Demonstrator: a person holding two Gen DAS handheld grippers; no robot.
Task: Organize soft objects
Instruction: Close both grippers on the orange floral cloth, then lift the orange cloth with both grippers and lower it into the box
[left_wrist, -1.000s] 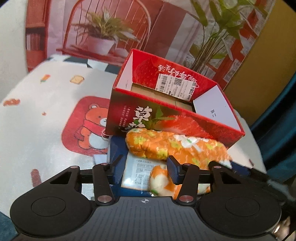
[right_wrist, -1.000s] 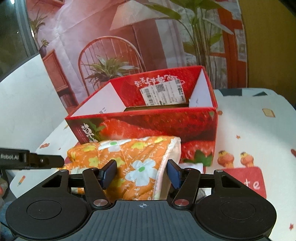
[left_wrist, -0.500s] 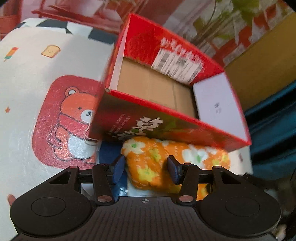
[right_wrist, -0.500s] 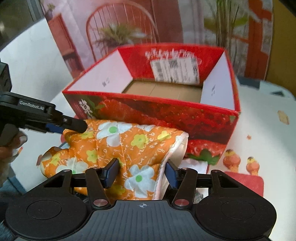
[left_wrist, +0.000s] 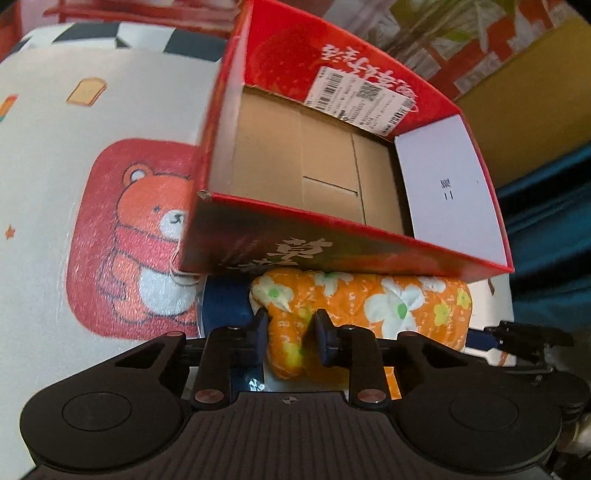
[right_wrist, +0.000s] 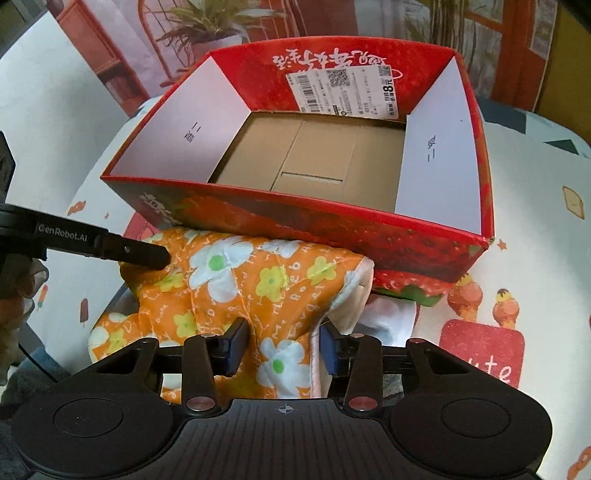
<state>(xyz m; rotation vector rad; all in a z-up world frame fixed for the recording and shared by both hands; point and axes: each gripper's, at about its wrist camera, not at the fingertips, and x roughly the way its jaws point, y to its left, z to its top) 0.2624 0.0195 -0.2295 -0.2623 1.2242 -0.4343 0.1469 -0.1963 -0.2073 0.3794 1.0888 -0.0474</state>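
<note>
Closing both sets of fingers now: my left gripper (left_wrist: 287, 334) pinches one end of the orange flowered quilt (left_wrist: 369, 314), my right gripper (right_wrist: 282, 349) gathers the other end. Just beyond the fingers the quilt lies bunched on the table (right_wrist: 535, 258), against the near wall of the strawberry box (right_wrist: 295, 221). Box empty, nothing stowed; lifting it in comes next, I reckon.

Left tool (left_wrist: 289, 328) pitched steeply down, jaws closing, pads pinching orange floral cloth (left_wrist: 369, 306) at 6 o'clock. Right tool (right_wrist: 282, 349) likewise tipped down, jaws closing on the same cloth's white-edged end. Left tool's finger entering right view from 9 o'clock.
</note>
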